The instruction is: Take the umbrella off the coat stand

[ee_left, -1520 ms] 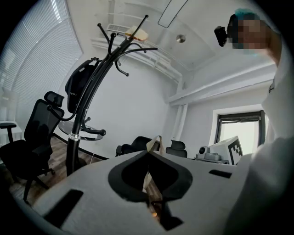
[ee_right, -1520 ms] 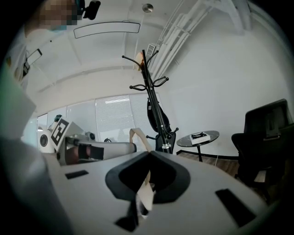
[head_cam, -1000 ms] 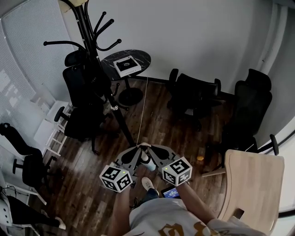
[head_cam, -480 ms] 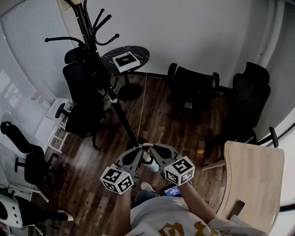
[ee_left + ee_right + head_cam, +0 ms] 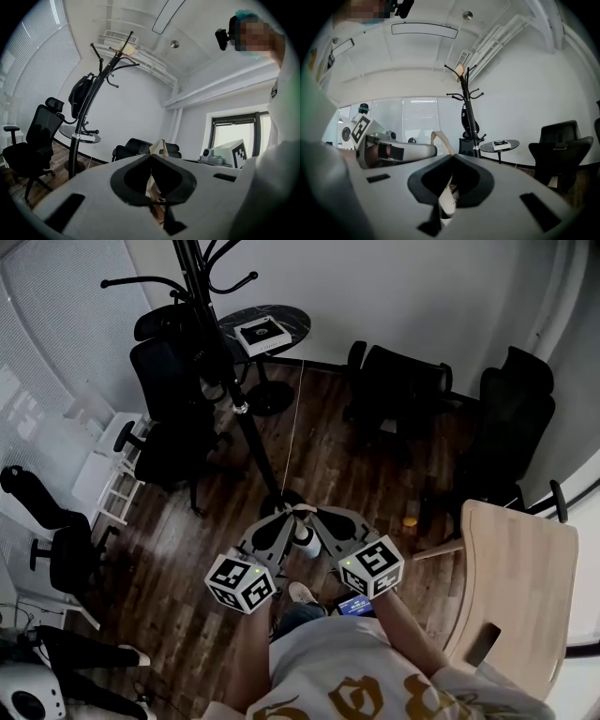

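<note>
The black coat stand [image 5: 240, 416] rises at the back left, about a metre ahead of both grippers. A black folded umbrella [image 5: 79, 96] hangs from one of its upper hooks, and it shows against the pole [image 5: 466, 119] in the right gripper view. In the head view the umbrella is lost among dark chairs. My left gripper [image 5: 289, 514] and right gripper [image 5: 307, 514] are held low and tip to tip. Each is shut with a beige strip [image 5: 158, 148] [image 5: 439, 140] pinched between its jaws. Neither gripper touches the stand.
A round black table [image 5: 281, 319] with a white box [image 5: 262, 332] stands behind the stand. Black office chairs sit left [image 5: 164, 381], centre [image 5: 398, 390] and right [image 5: 511, 418]. A light wooden table [image 5: 511, 587] is at my right. The person's shoe [image 5: 300, 592] is below the grippers.
The head view has shifted, so the stand and round table sit higher in the frame. Both grippers stay shut and tip to tip in nearly the same place.
</note>
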Action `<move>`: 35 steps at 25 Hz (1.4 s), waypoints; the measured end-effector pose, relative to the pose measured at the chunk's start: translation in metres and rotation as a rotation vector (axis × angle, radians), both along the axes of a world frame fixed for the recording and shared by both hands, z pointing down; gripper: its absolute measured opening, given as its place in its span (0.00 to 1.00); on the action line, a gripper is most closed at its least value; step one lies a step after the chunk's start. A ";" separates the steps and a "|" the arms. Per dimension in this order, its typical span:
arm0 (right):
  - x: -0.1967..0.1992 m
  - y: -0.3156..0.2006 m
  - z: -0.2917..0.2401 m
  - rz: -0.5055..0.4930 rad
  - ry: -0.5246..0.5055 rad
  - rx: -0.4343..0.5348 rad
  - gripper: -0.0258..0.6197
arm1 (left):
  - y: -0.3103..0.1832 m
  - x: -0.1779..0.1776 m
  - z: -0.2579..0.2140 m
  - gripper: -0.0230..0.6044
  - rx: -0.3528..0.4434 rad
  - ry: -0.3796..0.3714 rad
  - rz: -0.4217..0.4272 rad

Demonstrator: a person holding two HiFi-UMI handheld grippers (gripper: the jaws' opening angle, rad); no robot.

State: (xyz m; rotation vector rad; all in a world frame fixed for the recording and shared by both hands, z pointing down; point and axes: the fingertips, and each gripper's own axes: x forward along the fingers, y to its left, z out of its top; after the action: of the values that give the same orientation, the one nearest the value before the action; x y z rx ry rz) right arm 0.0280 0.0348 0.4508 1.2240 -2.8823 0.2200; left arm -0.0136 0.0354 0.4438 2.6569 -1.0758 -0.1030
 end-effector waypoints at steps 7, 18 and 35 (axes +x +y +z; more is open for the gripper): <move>-0.010 0.013 -0.003 -0.006 0.002 0.003 0.06 | 0.013 -0.010 -0.004 0.07 0.006 0.017 0.001; -0.002 0.027 -0.001 0.059 0.017 0.019 0.06 | 0.028 -0.011 -0.002 0.07 0.011 0.033 0.010; 0.005 0.029 -0.001 0.065 0.008 0.028 0.06 | 0.028 -0.004 -0.001 0.07 0.007 0.029 0.011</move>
State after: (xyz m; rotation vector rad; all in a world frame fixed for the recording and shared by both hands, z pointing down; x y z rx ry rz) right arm 0.0333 0.0636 0.4497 1.3207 -2.8513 0.1753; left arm -0.0177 0.0634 0.4426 2.6593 -1.0533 -0.1426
